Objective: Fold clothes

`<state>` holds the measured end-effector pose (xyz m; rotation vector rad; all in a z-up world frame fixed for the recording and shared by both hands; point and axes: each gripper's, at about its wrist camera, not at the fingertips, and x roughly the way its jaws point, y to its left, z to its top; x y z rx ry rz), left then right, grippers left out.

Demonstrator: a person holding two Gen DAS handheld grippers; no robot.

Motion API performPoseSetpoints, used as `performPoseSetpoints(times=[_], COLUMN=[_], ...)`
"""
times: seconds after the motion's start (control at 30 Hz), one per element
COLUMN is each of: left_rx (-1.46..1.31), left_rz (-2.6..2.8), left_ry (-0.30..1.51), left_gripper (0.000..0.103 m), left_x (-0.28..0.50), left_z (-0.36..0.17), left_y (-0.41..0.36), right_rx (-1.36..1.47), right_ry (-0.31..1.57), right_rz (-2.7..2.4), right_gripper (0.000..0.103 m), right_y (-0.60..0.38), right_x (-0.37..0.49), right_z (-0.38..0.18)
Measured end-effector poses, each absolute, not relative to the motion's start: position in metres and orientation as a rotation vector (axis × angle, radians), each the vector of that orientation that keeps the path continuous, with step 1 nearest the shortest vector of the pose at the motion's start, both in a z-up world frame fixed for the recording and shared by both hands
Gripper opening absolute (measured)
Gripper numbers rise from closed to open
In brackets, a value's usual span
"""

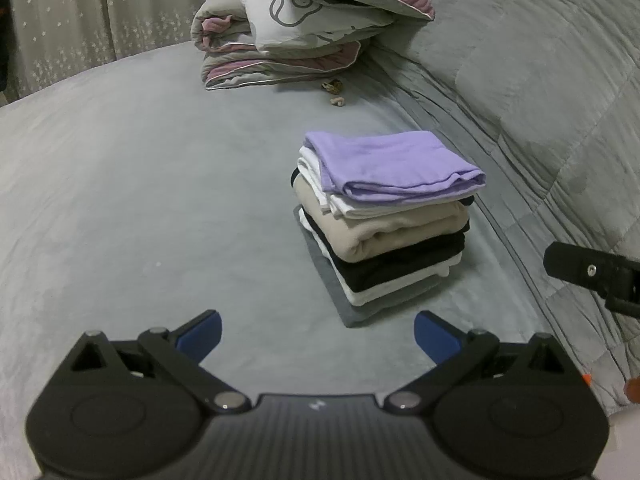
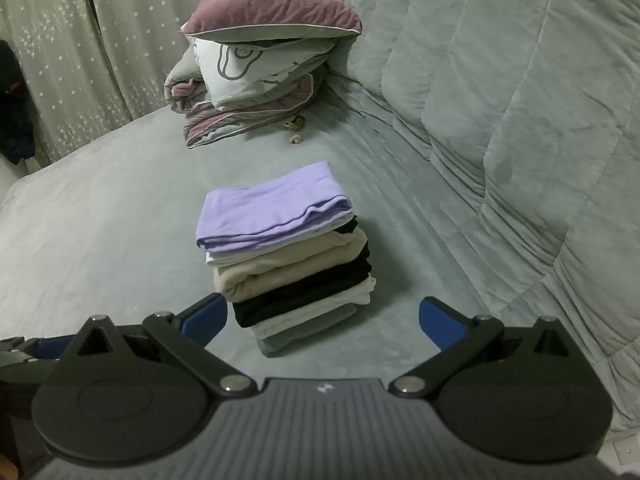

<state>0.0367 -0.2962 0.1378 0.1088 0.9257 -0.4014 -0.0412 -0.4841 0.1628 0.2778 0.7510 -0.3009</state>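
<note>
We hold both hand-held grippers wide and empty — left [image 1: 318,334], right [image 2: 323,320] — backed off from the stack [image 1: 384,220], which sits squared on the bed [image 1: 140,200], lilac top [image 2: 272,210] uppermost, seemingly so nothing topples.

Lilac top garment [image 1: 384,162], grey bedsheet [image 1: 120,184], star-dotted curtain [image 2: 80,40]
</note>
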Motion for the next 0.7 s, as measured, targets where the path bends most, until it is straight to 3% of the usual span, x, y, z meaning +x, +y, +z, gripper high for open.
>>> performPoseSetpoints(times=[0.37,0.7], left_rx=[0.127,0.117], left_rz=[-0.424,-0.397], left_ry=[0.898,0.775], left_gripper=[0.103,0.102], left_x=[0.025,-0.020], left_z=[0.140,0.154], left_y=[-0.276,-0.209], right_rx=[0.264,0.230], right_ry=[0.708,0.585], right_rz=[-0.322,-0.303], right_gripper=[0.103,0.103], right_y=[-0.462,-0.395], right_x=[-0.051,-0.090], right_z=[0.169,0.186])
